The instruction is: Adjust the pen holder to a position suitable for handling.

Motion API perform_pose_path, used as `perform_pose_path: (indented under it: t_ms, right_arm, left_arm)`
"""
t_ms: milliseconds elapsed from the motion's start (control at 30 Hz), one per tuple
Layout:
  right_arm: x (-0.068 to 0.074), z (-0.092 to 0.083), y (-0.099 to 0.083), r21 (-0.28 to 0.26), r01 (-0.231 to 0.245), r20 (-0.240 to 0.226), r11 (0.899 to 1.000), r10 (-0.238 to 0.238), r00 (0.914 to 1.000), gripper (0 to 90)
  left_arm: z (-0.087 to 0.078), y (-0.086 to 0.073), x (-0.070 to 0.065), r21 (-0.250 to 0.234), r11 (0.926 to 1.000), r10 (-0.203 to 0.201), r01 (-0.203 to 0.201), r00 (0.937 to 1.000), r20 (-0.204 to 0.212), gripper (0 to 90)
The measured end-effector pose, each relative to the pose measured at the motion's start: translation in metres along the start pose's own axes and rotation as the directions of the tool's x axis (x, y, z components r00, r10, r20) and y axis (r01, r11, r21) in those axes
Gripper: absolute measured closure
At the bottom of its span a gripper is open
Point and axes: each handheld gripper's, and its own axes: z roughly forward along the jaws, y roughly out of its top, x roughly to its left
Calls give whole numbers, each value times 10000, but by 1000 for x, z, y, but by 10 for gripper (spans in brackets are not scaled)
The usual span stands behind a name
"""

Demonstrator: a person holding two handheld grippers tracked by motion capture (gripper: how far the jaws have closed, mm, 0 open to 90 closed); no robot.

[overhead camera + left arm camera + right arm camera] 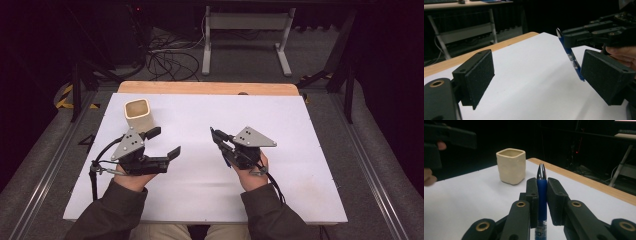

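While the right tool (542, 195) is clamped on the blue pen (542, 192) above mid-counter (300, 125), the left tool (167, 142) stands empty, jaws wide, and the cream cup (137, 114) near the far-left corner remains unfilled.

Lab: dark curtained room, floor cables (165, 57), white test table (200, 195).

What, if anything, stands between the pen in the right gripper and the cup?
Nothing visible. The right gripper holds the pen, and bare table lies between it and the cup. The open left gripper is beside the cup, off that line.
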Motion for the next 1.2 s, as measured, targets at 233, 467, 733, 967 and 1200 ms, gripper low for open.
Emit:
perform_pose_path:
  t_ms: [233,467,733,967,1200]
  right_arm:
    - [5,-5,4,-607,-113,-303,9981,95,9995,805]
    - [11,-8,7,-1271,-145,-652,9918,62,9979,805]
    - [18,-12,9,-1854,-22,-773,9827,-123,9969,805]
    - [22,-13,9,-2284,-59,-786,9736,-124,9968,805]
    - [27,-11,9,-2480,-116,-922,9687,-117,9957,805]
  left_arm:
    - [13,-9,-8,-162,9998,-112,122,9981,604,152]
    - [24,-18,-15,-275,9990,-318,355,9919,1226,189]
    - [33,-24,-23,-518,9974,-399,499,9831,1787,265]
    - [41,-28,-25,-500,9956,-669,791,9750,2119,336]
    - [51,-32,-29,-498,9931,-920,1066,9672,2369,369]
